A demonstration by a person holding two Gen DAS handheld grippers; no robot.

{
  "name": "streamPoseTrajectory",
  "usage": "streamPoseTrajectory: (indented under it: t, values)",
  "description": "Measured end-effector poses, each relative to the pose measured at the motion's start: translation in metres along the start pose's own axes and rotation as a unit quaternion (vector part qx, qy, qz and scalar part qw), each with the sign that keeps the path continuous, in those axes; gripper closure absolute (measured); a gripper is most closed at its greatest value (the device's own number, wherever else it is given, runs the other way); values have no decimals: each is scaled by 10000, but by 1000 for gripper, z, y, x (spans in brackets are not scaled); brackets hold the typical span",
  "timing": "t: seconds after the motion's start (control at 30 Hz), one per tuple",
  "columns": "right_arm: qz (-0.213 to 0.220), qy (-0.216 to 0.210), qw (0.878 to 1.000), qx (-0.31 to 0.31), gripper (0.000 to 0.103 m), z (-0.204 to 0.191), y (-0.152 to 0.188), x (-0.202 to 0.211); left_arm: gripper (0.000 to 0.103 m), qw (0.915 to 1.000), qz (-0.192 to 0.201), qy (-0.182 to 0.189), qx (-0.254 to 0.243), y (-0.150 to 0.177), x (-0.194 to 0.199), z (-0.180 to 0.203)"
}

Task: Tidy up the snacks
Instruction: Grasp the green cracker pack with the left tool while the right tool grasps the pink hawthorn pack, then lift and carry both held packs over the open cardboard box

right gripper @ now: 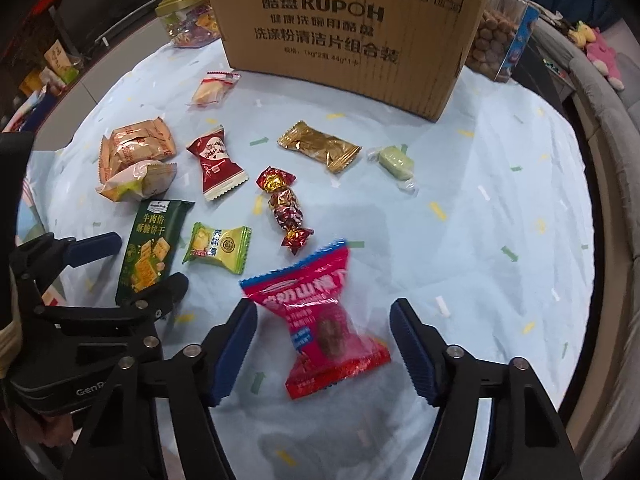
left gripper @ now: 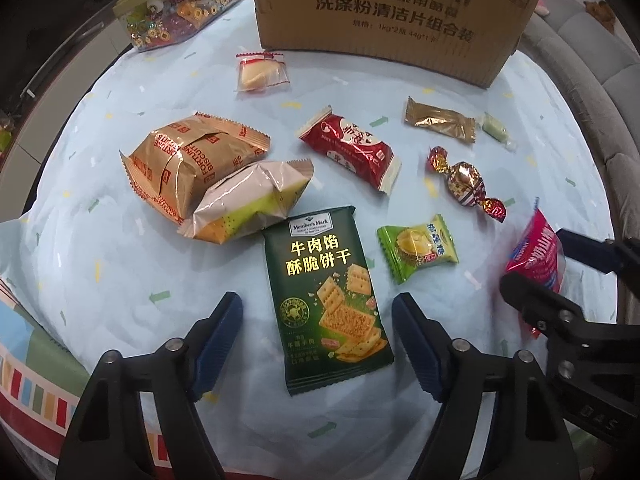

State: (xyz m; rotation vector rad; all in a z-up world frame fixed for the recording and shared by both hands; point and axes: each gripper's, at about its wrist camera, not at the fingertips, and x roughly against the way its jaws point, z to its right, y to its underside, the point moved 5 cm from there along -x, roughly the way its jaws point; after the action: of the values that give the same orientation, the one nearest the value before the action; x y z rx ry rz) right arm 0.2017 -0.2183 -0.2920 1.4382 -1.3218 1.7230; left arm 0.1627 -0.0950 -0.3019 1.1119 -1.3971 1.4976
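Observation:
A dark green cracker packet (left gripper: pixel 326 300) lies flat on the pale blue cloth, between the blue pads of my left gripper (left gripper: pixel 320 304). Its jaws are open, with a gap to the packet on each side. My right gripper (right gripper: pixel 325 306) straddles a pink snack packet (right gripper: pixel 320 328). The left pad is close to the packet's edge and the right pad stands clear, so the gripper is open. Both grippers point steeply down at the table. The right gripper (left gripper: pixel 560 264) also shows at the right edge of the left wrist view.
A large cardboard box (right gripper: pixel 344 40) stands at the back. Loose on the cloth (right gripper: pixel 500 200) are a red packet (left gripper: pixel 352 150), a gold wrapper (right gripper: pixel 320 146), a twisted foil candy (right gripper: pixel 286 210), a green durian candy (left gripper: pixel 416 252), two biscuit packs (left gripper: pixel 192 164) and a pale green sweet (right gripper: pixel 394 164). A candy jar (left gripper: pixel 176 12) sits back left.

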Motion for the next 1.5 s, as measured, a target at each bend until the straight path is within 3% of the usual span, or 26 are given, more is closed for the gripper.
streamPoseTrajectory:
  t: [0.13,0.2,0.3,0.67,0.83,1.07,1.5]
  values:
    - [-108,-170,9997,-168,55,-2,1,-7,52,9998,107,77,-122,-2,4,0]
    - [-113,-193,9994,-263,69,-1,3,-9,55,9998,113,87,-163,-3,5,0]
    - [-73,-265,9987,-432,73,1,3,-7,58,9996,109,129,-222,-2,6,0]
    - [216,-223,9945,-1003,73,-5,-2,18,58,9978,254,154,-590,-6,25,-3]
    - [285,0,9923,-1202,73,-5,-3,36,58,9970,212,228,-706,-7,37,-7]
    - [408,173,9881,-1474,73,-7,-5,66,58,9946,456,323,-872,-12,63,-10]
    - [610,266,9855,-1562,73,-22,-31,108,58,9882,779,494,-1226,-48,111,-23]
